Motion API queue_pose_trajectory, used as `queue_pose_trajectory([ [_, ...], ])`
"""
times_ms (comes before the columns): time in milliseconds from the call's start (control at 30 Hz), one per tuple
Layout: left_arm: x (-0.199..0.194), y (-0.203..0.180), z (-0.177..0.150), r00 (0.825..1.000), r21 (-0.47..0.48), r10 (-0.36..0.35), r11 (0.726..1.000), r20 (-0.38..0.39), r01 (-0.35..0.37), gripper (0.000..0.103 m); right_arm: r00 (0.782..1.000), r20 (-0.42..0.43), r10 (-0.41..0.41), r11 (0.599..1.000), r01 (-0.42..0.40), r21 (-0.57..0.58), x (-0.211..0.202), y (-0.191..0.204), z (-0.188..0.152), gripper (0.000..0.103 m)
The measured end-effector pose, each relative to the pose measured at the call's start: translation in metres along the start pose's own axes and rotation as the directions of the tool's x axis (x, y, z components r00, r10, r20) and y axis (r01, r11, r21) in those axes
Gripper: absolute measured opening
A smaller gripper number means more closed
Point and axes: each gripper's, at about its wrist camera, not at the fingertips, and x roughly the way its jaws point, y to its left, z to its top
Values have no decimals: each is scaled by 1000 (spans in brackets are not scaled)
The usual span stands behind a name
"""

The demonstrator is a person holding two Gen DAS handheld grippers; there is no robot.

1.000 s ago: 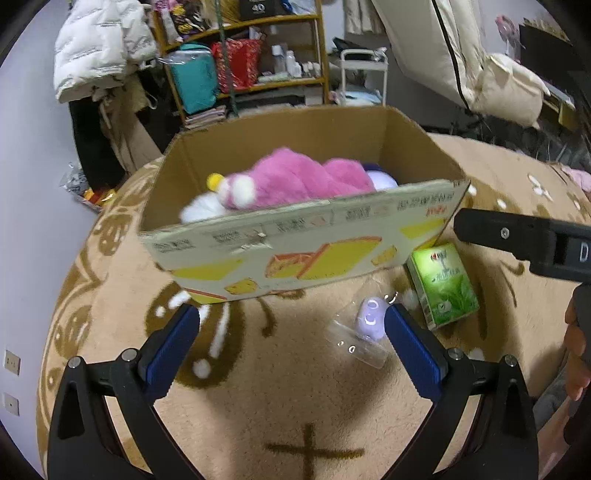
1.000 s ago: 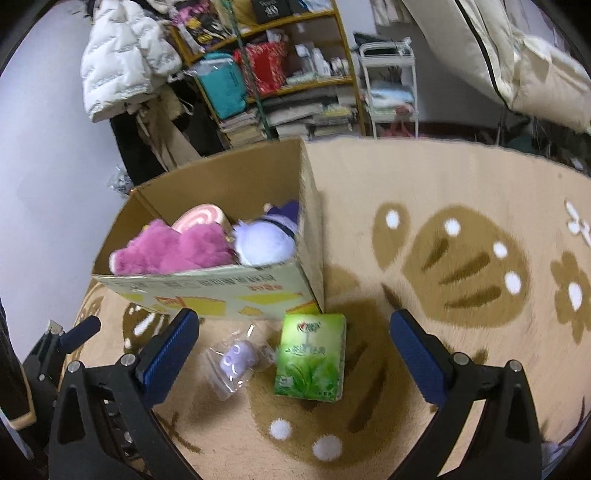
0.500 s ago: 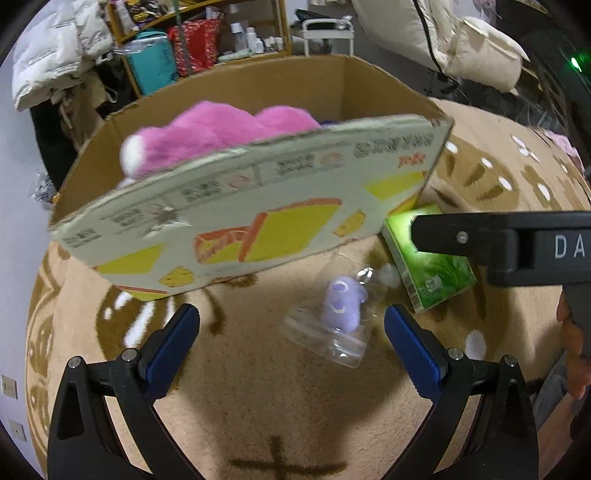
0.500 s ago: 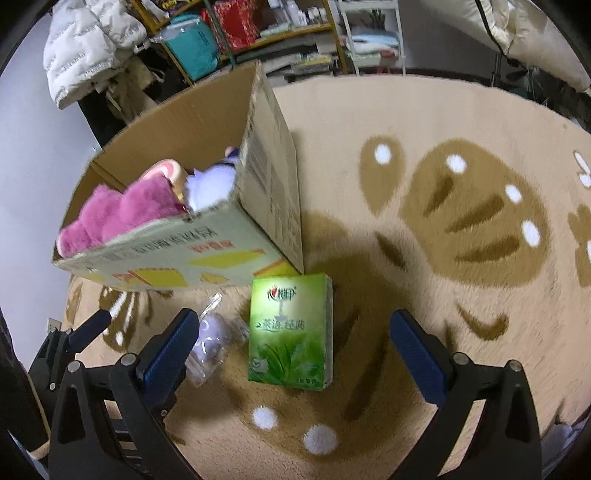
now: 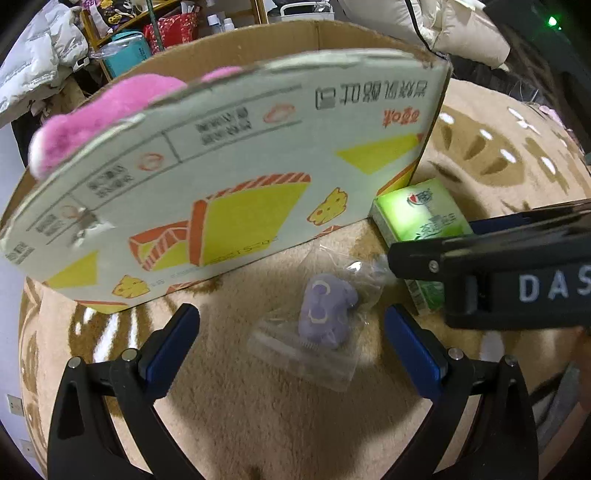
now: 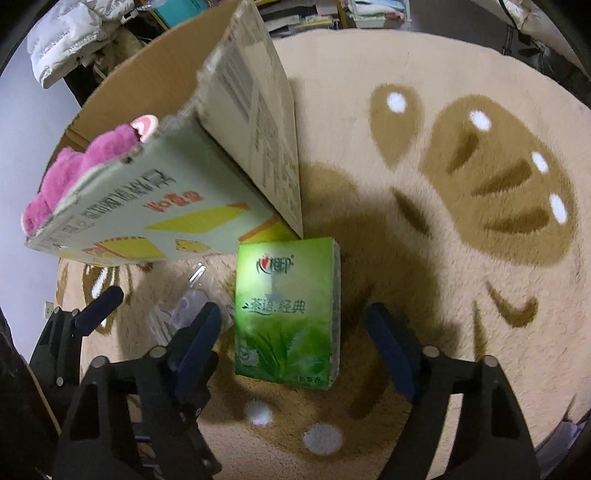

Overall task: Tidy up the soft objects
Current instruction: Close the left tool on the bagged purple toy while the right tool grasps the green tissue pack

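Note:
A small purple plush in a clear bag (image 5: 325, 314) lies on the carpet just ahead of my open left gripper (image 5: 291, 339), between its fingers. It shows partly behind my right finger in the right wrist view (image 6: 188, 306). A green tissue pack (image 6: 286, 314) lies flat between the fingers of my open right gripper (image 6: 295, 332); it also shows in the left wrist view (image 5: 417, 221). A cardboard box (image 5: 221, 177) holds a pink plush (image 5: 103, 110), also visible in the right wrist view (image 6: 85, 162).
The box (image 6: 236, 110) stands close in front of both grippers. The beige carpet (image 6: 461, 147) with brown patterns stretches to the right. Shelves (image 5: 166, 22) and a white jacket (image 6: 74, 37) are behind the box. My right gripper's body (image 5: 517, 273) crosses the left wrist view.
Both grippers have moved down and forward toward the carpet. The purple plush bag now lies between the left fingers and the tissue pack between the right fingers. Both stay open.

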Motion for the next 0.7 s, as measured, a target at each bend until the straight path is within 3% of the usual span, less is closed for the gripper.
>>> queue_pose_trajectory([
  [333, 16, -15, 7, 1000, 20, -27, 999, 13, 27, 99, 1000, -4, -15, 1000, 15, 4, 9, 0, 0, 73],
  [533, 16, -17, 6, 998, 27, -62, 998, 26, 61, 83, 1000, 5, -14, 1000, 14, 23, 7, -8, 2, 61],
  [633, 15, -23, 6, 998, 28, -59, 998, 29, 58, 74, 1000, 7, -21, 1000, 20, 16, 7, -8, 1, 60],
  [700, 12, -22, 5, 998, 19, -47, 999, 29, 46, 61, 1000, 9, -27, 1000, 27, 9, 8, -7, 1, 59],
])
